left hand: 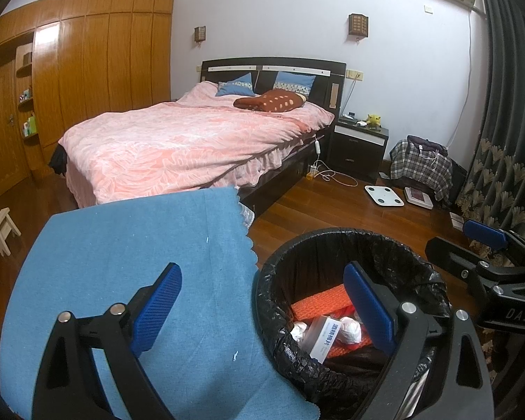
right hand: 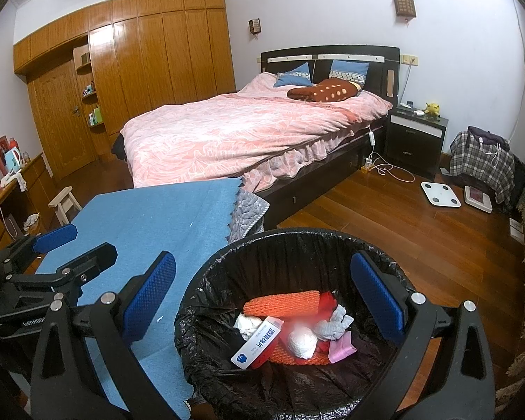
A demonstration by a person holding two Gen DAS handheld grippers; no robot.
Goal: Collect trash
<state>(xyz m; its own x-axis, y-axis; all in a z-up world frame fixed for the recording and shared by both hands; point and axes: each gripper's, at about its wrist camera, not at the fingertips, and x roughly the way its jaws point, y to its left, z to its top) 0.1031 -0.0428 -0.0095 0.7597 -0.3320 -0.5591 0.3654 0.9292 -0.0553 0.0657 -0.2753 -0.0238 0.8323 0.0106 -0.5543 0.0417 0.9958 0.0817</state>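
Observation:
A bin (left hand: pixel 332 241) lined with a black bag stands beside a table covered by a blue cloth (left hand: pixel 122 262). In the bin (right hand: pixel 297 236) lie an orange foam net (right hand: pixel 283 302), a white box with blue print (right hand: pixel 259 343), crumpled tissues (right hand: pixel 301 344) and pink paper (right hand: pixel 339 348). My left gripper (left hand: pixel 262 308) is open and holds nothing, one finger over the cloth and one over the bin. My right gripper (right hand: pixel 264 297) is open and holds nothing, above the bin's mouth. Each gripper shows in the other's view: the right gripper (left hand: pixel 451 238), the left gripper (right hand: pixel 94 239). Tiny white specks (right hand: pixel 160 319) lie on the cloth (right hand: pixel 157 217).
A bed with a pink cover (right hand: pixel 245 133) stands behind the table. Also in view are a dark nightstand (right hand: pixel 414 140), a white scale (right hand: pixel 439 194) on the wooden floor, a plaid-draped pile (right hand: pixel 483 162), a small stool (right hand: pixel 64 204), a wardrobe (right hand: pixel 140 70) and a curtain (left hand: pixel 507 140).

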